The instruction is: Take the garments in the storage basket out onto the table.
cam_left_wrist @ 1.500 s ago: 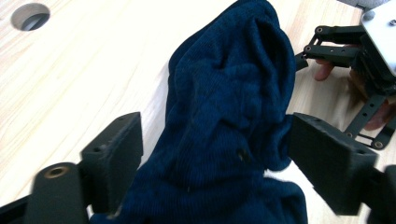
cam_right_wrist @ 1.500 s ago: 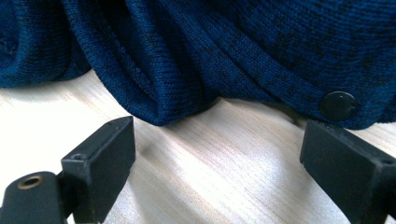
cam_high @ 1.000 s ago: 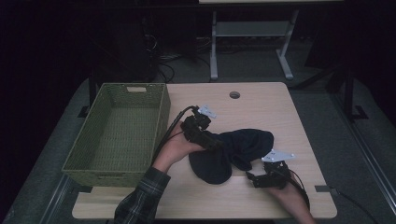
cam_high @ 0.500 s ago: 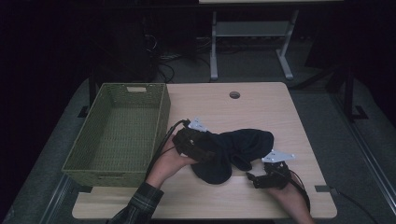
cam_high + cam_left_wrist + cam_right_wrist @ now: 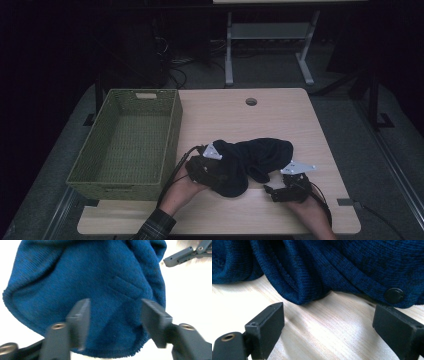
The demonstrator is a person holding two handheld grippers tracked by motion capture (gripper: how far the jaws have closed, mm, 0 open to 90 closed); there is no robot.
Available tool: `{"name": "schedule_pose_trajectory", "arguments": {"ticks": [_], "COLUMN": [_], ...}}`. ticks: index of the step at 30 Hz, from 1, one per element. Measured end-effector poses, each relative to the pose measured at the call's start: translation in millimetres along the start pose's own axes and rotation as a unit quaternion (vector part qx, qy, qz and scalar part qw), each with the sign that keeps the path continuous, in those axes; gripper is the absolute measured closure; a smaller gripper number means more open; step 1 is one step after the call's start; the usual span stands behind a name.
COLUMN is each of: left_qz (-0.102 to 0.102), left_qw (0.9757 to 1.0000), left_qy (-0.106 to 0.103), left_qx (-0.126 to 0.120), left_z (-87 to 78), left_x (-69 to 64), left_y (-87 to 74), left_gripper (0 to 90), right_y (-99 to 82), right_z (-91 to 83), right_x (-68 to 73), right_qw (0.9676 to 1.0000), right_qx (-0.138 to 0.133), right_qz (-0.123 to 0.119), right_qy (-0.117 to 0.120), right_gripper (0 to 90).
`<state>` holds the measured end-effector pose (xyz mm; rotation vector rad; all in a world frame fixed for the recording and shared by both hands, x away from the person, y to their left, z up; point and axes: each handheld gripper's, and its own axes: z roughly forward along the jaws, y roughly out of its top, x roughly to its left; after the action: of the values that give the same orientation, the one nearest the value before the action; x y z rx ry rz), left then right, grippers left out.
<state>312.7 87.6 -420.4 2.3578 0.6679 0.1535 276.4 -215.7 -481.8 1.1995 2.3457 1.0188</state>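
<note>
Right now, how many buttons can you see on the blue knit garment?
1. A single dark button sits near the hem of the blue knit garment, in the right gripper view, just beyond the right-hand jaw. More may be hidden in the folds.

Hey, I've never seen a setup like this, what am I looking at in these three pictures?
A person at a wooden table holds a hand-held two-jaw gripper in each hand. One camera looks down from above; one more rides on each gripper, looking along its jaws. On the table lie a dark blue knitted garment and an empty green woven basket. The left gripper sits over the garment, and its jaws have just been closing with the knit between them, not yet pinched. The right gripper waits open beside the cloth, over bare wood.
</note>
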Motion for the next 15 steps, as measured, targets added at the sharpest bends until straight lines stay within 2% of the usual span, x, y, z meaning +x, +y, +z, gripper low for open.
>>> {"name": "schedule_pose_trajectory", "arguments": {"ticks": [1,3,4,8,9,12,15], "left_qz": [-0.005,-0.008,-0.003,-0.003,-0.006,0.01,0.008], "left_qw": [1.0,0.9999,0.9998,0.9992,0.999,0.9985,0.9983], "left_qy": [-0.007,-0.014,-0.019,-0.037,-0.04,-0.036,-0.04], "left_qx": [-0.003,-0.001,0.003,0.015,0.019,0.039,0.042], "left_z": [1.1,3.6,4.4,10.1,12.0,18.0,22.9], "left_x": [-0.7,-1.1,-1.3,-4.1,-5.3,-6.1,-5.3], "left_y": [-2.6,-6.6,-8.4,-15.2,-16.7,-20.4,-23.1], "left_gripper": [53.1,63.7,71.3,85.6,87.9,90.0,90.0], "right_y": [0.0,0.0,0.0,-0.1,0.0,0.0,-0.1], "right_z": [-0.1,-0.1,-0.1,-0.1,-0.1,-0.1,-0.3], "right_x": [0.1,0.0,-0.1,-0.1,0.0,0.0,-0.2], "right_qw": [1.0,1.0,1.0,1.0,1.0,1.0,1.0], "right_qx": [0.0,0.0,0.0,0.0,0.0,0.0,0.001], "right_qz": [0.001,0.0,0.0,0.0,0.0,0.0,0.0], "right_qy": [0.0,0.0,0.0,0.0,0.0,0.0,0.002], "right_gripper": [10.1,10.1,10.1,10.1,10.1,10.1,10.2]}}
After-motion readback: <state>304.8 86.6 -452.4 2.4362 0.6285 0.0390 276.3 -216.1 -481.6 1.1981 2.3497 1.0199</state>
